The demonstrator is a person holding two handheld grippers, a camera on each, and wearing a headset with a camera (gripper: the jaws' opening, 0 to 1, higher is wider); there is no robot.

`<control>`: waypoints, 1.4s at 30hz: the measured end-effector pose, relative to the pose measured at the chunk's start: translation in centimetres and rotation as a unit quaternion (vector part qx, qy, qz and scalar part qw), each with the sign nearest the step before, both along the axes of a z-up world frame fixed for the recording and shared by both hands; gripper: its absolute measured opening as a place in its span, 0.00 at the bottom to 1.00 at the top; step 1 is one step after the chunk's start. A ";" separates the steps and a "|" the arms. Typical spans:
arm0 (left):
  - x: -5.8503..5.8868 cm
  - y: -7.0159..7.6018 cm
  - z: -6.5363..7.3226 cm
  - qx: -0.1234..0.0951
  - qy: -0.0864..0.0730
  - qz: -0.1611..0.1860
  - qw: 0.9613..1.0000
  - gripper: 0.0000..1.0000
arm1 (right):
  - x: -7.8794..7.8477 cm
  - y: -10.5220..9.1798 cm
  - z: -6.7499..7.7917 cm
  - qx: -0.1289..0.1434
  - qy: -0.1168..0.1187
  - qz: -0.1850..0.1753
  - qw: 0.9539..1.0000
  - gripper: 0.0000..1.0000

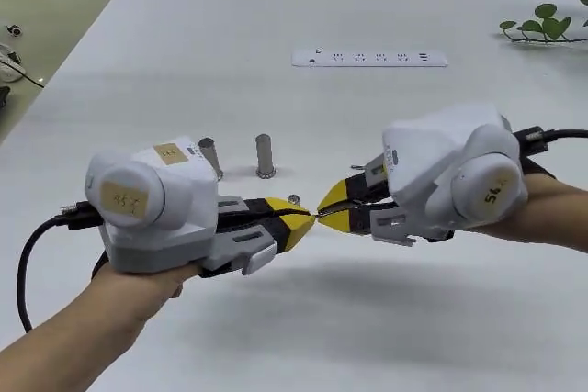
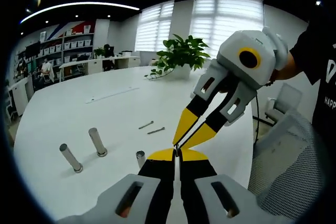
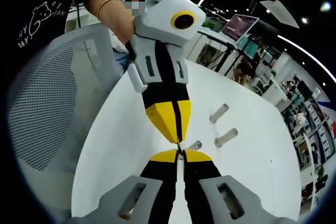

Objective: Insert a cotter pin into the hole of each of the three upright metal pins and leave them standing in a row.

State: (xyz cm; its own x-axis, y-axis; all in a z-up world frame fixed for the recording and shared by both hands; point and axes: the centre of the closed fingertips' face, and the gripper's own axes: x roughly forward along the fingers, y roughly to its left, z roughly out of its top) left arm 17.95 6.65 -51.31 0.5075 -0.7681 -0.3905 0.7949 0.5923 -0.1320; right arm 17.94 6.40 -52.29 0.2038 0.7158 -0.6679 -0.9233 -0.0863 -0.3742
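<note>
Your left gripper [image 1: 306, 218] and right gripper [image 1: 327, 207] are nose to nose, held clear of the white tabletop [image 1: 303, 319], yellow tips touching. Both sets of jaws are pressed together. A thin metal sliver [image 3: 180, 149] sits right at the junction, too small to tell what it is or which gripper pinches it. First tall grey cylindrical metal pin [image 1: 210, 157] and second tall grey metal pin [image 1: 265, 155] stand upright side by side on the table, behind your left gripper and apart from it. The shorter grey metal pin [image 1: 293, 199] stands upright just behind the meeting tips, its top poking out above them. In the left gripper view, two thin metal cotter pins [image 2: 156, 130] lie flat just beside each other, beyond the short pin and apart from all three. A white power strip [image 1: 370, 59] lies far across the table, and a green leafy plant [image 1: 549, 23] is at the far right edge
</note>
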 end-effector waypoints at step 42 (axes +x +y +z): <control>-2.7 -1.1 -0.6 0.059 -0.043 -0.122 0.990 0.00 | -2.8 -0.8 -1.8 0.018 0.157 -0.009 0.987 0.01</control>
State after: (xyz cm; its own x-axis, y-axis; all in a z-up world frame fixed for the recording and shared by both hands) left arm 15.29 5.53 -51.87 0.3475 -0.8235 -0.4484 0.9217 0.3879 0.0019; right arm 15.18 5.63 -54.07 0.0038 0.7384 -0.6744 -0.9956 -0.0605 -0.0719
